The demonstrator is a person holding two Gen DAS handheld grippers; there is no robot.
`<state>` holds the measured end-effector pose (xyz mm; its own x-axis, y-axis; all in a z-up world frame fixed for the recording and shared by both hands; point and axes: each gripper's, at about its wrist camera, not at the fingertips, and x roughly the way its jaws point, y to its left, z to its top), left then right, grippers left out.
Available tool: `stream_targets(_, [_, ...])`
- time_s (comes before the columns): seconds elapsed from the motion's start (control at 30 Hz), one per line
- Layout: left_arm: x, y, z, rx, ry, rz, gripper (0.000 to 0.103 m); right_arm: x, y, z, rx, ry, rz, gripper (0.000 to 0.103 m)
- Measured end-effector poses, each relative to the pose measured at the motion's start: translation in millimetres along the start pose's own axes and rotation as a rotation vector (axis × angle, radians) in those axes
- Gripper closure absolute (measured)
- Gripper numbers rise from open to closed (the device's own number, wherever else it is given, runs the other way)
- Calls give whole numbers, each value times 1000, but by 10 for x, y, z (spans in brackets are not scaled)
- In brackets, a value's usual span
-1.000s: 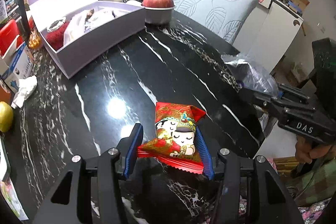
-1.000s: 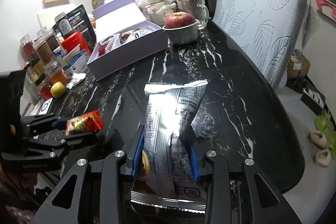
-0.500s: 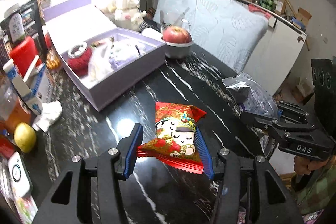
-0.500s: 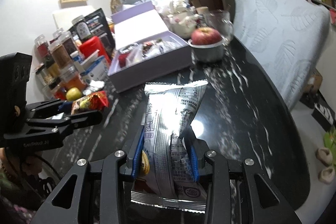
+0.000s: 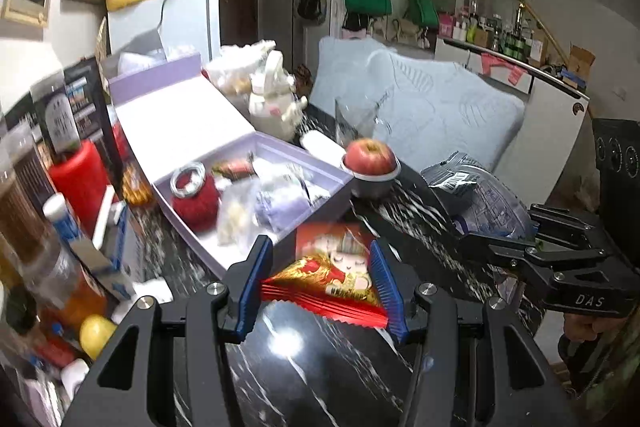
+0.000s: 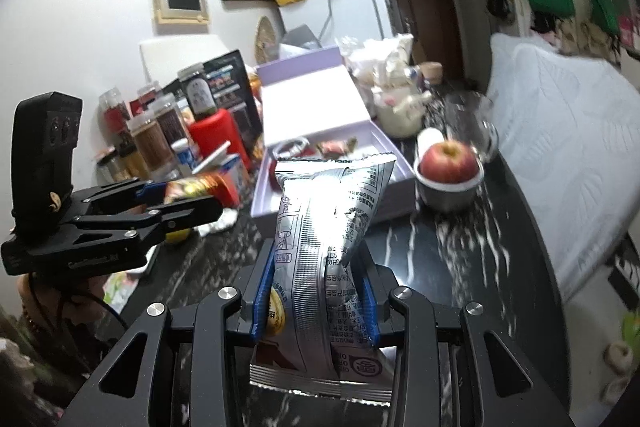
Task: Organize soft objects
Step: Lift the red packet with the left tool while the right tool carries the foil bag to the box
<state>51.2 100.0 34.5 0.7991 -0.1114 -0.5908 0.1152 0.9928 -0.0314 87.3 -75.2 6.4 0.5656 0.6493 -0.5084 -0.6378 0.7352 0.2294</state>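
Observation:
My left gripper [image 5: 320,283] is shut on a red snack packet [image 5: 332,275] with cartoon faces, held in the air just short of the near wall of the open purple box [image 5: 320,173]. The box holds a red knitted pouch [image 5: 196,201] and several soft bags. My right gripper [image 6: 316,293] is shut on a silver snack bag [image 6: 328,227], held upright above the black marble table [image 6: 440,259]. The right gripper also shows in the left wrist view [image 5: 500,239], and the left gripper in the right wrist view [image 6: 176,203], left of the box [image 6: 396,163].
A metal bowl with an apple [image 5: 370,157] stands right of the box, a glass mug [image 6: 472,131] behind it. Jars, a red canister [image 5: 78,179], cartons and a lemon [image 5: 96,335] crowd the left side. A white teapot [image 5: 276,107] and a padded chair [image 6: 560,131] stand beyond.
Both grippers have lifted and moved forward toward the purple box with their packets; the box now looks much nearer in both views.

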Motion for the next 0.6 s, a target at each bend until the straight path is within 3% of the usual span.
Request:
stream_targets(0.27, [108, 189, 293, -8, -52, 22, 53, 145, 34, 421, -48, -43, 36, 67])
stream_targets(0.6, [337, 342, 360, -28, -30, 42, 53, 331, -43, 527, -43, -37, 34, 67])
